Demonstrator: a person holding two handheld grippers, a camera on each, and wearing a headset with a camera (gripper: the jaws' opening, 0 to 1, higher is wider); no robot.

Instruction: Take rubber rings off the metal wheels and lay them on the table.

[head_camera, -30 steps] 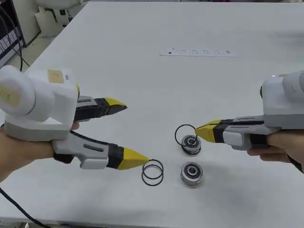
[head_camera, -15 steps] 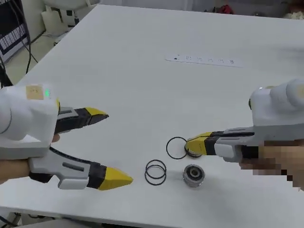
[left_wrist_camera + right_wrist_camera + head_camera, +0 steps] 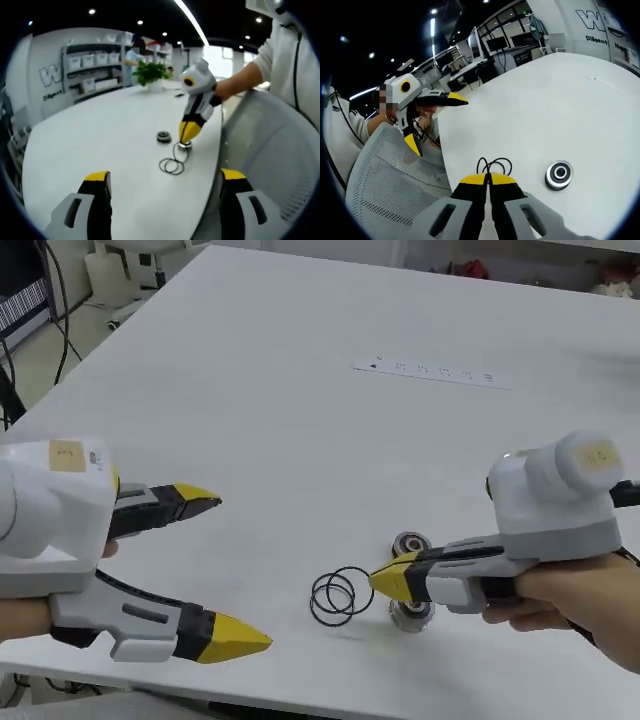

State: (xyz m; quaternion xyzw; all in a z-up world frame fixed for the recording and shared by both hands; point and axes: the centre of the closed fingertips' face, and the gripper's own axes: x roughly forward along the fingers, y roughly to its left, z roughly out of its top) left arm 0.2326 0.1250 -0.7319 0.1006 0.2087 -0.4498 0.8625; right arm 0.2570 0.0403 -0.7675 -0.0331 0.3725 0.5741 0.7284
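Left gripper (image 3: 165, 176) jaws wide apart; right gripper (image 3: 188, 133) tip at wheel (image 3: 185, 146), rubber rings (image 3: 172, 165) on table (image 3: 100, 130); second wheel (image 3: 163, 136) near.

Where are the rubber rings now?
Head view: the rubber rings lie on the table near its front edge, at the right hand-held gripper's tips, left of the two metal wheels.

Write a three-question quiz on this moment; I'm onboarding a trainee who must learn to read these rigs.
1. True or false: the left gripper is shut.
2. Multiple choice: how many metal wheels stand on the table? A) one B) two C) four
3. Short answer: which gripper has its tips at the pile of rubber rings?

Key: 1. False, its jaws stand wide apart. 2. B. 3. The right gripper, jaws closed, with black loops showing just past its tips.
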